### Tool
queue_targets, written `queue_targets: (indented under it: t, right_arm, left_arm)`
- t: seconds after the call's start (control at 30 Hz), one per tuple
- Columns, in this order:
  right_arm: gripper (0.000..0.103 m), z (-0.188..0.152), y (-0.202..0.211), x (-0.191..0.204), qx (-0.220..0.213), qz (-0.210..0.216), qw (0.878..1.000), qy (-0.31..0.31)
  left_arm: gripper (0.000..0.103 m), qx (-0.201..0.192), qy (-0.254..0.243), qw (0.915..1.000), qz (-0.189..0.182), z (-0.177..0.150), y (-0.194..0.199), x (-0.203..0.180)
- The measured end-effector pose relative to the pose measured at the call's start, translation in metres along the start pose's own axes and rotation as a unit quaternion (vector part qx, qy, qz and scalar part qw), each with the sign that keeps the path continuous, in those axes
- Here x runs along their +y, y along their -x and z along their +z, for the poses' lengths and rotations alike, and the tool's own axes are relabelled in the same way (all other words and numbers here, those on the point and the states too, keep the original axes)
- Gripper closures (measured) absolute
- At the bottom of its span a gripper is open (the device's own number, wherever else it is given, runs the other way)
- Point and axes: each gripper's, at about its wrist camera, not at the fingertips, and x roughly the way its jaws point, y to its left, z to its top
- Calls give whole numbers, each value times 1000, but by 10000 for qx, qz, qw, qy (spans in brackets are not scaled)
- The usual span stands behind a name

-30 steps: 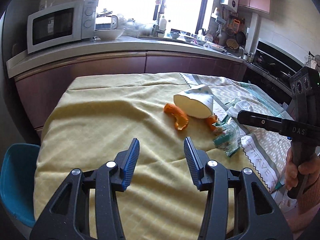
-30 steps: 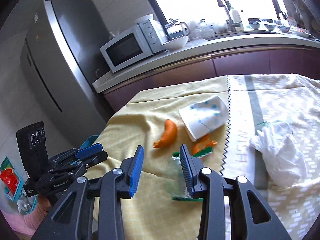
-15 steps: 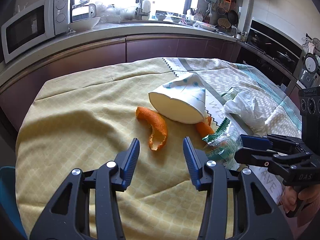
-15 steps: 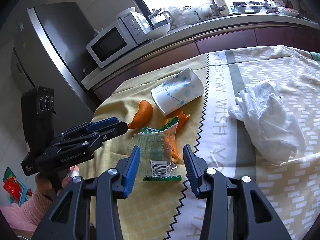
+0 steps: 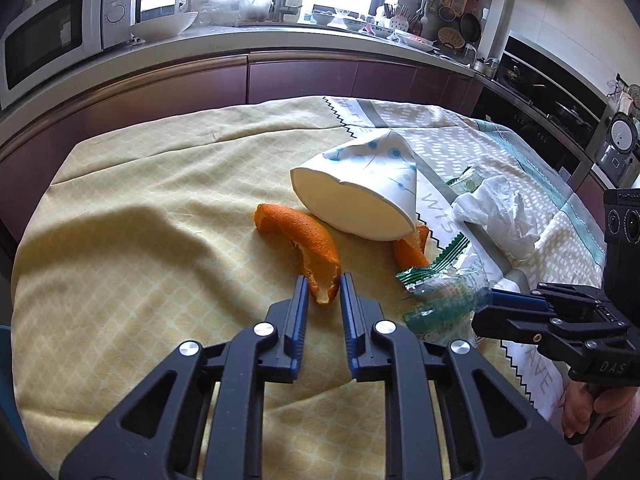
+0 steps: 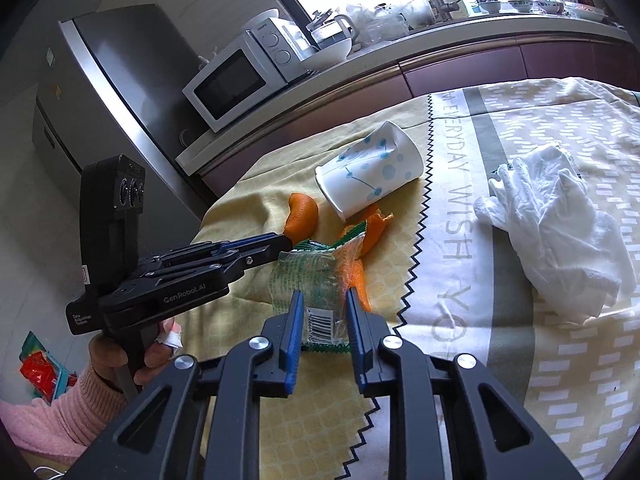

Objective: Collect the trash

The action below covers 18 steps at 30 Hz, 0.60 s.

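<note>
A curved orange peel lies on the yellow tablecloth. My left gripper is closing on its near end, and the pads touch the peel on both sides. My right gripper is closing on a crumpled green snack wrapper, which fills the gap between its pads. The wrapper and the right gripper also show at the right of the left wrist view. A tipped paper cup with blue dots lies behind, with a second peel under its rim.
A crumpled white tissue rests on the grey patterned cloth to the right. Behind the table runs a counter with a microwave and a bowl. A steel fridge stands at the left. A person's hand in a pink sleeve holds the left gripper.
Both grippers have narrowed from wide apart: the left now onto the end of the orange peel, the right onto the green wrapper. The left gripper came forward and down toward the peel.
</note>
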Motion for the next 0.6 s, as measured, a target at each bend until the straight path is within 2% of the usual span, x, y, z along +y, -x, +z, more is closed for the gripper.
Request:
queue_targets:
  t: [0.13, 0.43, 0.6]
  right_arm:
    - [95, 0, 2, 5, -32, 84, 9999, 56]
    - [96, 4, 9, 16, -151, 322, 9992, 156]
    - [96, 7, 12, 23, -198, 438, 9986, 205]
  left_arm:
    - [91, -120, -31, 9999, 33, -1, 8, -2]
    - [92, -457, -48, 9989, 37, -13, 45, 5]
    - [92, -604, -75, 9980, 160, -24, 70, 13]
